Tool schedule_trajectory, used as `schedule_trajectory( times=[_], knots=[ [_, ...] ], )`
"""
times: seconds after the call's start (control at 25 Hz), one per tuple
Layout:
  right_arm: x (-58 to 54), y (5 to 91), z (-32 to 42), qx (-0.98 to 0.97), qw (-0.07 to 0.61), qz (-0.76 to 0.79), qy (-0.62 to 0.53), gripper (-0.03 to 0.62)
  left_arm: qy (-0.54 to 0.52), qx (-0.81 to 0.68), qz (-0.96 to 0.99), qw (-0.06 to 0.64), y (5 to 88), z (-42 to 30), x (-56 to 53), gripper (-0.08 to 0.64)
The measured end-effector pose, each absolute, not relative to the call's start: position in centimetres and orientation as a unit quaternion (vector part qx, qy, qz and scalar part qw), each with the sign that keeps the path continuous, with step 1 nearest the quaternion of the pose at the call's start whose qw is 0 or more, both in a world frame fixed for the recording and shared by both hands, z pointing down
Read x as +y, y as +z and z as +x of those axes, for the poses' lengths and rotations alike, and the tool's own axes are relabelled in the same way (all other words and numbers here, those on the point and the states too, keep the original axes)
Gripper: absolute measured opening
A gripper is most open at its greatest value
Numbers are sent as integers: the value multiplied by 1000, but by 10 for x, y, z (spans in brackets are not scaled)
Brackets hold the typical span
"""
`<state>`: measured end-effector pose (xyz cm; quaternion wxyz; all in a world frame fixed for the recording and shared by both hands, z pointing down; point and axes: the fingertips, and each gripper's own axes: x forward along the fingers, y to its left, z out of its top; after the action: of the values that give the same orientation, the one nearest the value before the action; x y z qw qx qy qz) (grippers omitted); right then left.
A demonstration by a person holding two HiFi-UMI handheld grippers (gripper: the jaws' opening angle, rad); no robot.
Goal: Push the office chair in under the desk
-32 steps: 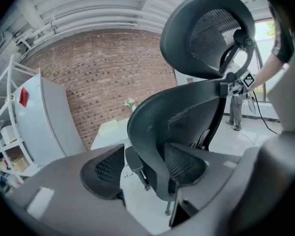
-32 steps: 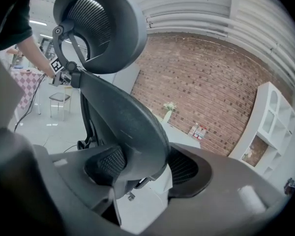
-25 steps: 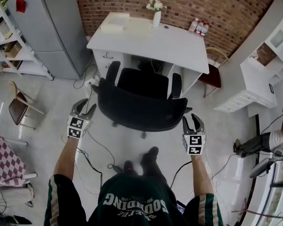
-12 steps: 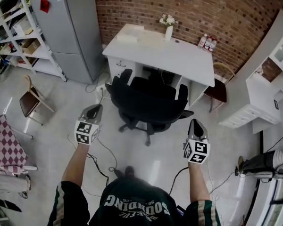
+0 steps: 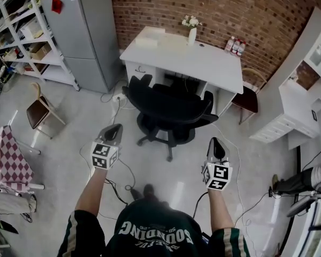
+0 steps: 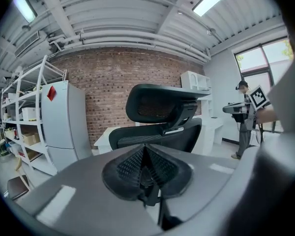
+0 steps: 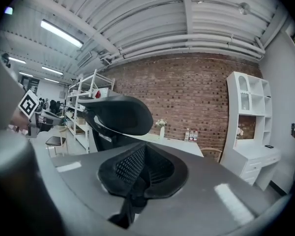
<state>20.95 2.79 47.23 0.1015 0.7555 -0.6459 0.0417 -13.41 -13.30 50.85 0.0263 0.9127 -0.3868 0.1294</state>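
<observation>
The black office chair [image 5: 168, 107] stands in front of the white desk [image 5: 208, 63], backrest toward me, seat partly in the desk's knee space. My left gripper [image 5: 114, 130] is shut and empty, off the chair's left rear, apart from it. My right gripper [image 5: 215, 144] is also shut and empty, off the right rear, apart from the chair. In the left gripper view, the chair's headrest and back [image 6: 162, 117] rise beyond the closed left gripper [image 6: 145, 149]. In the right gripper view, the headrest [image 7: 120, 113] and the desk [image 7: 179, 144] show beyond the closed right gripper [image 7: 142, 150].
A grey fridge [image 5: 83, 31] and shelves [image 5: 21, 36] stand left of the desk. A wooden chair [image 5: 40, 108] and a checked table [image 5: 5, 165] are further left. A dark stool [image 5: 246, 98] and white cabinet [image 5: 305, 90] are at right. Cables [image 5: 115, 170] lie on the floor. A person [image 5: 310, 178] is at far right.
Both grippers have gone from open beside the chair's back to shut and have drawn away from it. The chair now stands closer in to the desk.
</observation>
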Motion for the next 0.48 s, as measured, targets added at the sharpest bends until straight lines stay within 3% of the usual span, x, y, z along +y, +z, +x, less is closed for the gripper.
schedule_trajectory(
  times=[0.48],
  knots=[
    [74, 473, 195, -642, 104, 758, 38, 0, 118, -373, 920, 38, 509, -130, -97, 9]
  ],
)
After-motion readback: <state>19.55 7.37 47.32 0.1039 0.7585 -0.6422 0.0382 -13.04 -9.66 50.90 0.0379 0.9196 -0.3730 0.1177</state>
